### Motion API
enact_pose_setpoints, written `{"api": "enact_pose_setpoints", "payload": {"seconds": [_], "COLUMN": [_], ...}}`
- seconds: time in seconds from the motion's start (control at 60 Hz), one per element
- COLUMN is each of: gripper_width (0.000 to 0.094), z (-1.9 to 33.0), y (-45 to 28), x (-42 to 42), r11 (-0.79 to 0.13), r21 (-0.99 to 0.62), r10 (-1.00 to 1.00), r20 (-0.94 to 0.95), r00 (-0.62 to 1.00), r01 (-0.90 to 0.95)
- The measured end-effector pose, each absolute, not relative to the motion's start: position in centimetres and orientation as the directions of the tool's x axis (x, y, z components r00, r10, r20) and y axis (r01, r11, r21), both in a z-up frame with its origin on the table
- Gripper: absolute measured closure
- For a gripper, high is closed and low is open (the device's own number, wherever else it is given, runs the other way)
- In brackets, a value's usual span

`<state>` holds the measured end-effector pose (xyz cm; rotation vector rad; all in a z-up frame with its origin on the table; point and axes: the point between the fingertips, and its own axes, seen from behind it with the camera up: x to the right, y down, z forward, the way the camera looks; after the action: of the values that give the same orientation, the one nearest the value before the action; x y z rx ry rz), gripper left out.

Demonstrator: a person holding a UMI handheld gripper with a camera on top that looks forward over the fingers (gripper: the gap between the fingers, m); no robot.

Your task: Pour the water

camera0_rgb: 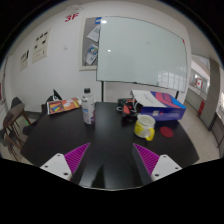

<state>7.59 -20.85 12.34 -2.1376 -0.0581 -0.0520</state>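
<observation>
Seemingly held back to take in the whole table [60,140] before approaching, the gripper [111,158] spreads its fingers wide and empty, with the water bottle [88,106] standing upright well beyond them, slightly left of centre, and the yellow cup [146,127] farther right, ready to receive.

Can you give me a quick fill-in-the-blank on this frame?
1. The bottle stands on the ____ table.
2. The yellow cup sits to the ____ of the bottle.
3. The gripper fingers are ____, with nothing between them.
4. On the wall beyond the table hangs a ____.

Missing words: black; right; open; whiteboard
</observation>
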Motion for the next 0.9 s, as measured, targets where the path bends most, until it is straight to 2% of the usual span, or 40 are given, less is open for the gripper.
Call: {"api": "enact_pose_setpoints", "payload": {"seconds": [0.267,0.45,0.583,0.733,0.783,0.9], "gripper_width": [0.0087,0.0088,0.0102,0.0248,0.0364,0.0452], "z": [8.9,7.7,6.9,6.5,6.3,6.5], "y": [-6.6,3.3,7.7,10.2,10.6,10.7], "x": [-1.9,-4.2,-4.6,-5.2,-4.8,-4.9], "r11": [-0.431,-0.354,-0.328,-0.296,-0.290,-0.270], "r21": [-0.902,-0.934,-0.944,-0.953,-0.954,-0.962], "r10": [0.039,0.021,-0.009,0.005,-0.001,-0.007], "r20": [0.002,0.034,0.028,0.057,0.082,0.055], "r00": [0.999,0.999,1.000,0.998,0.997,0.998], "r01": [0.018,0.039,0.023,0.056,0.078,0.051]}}
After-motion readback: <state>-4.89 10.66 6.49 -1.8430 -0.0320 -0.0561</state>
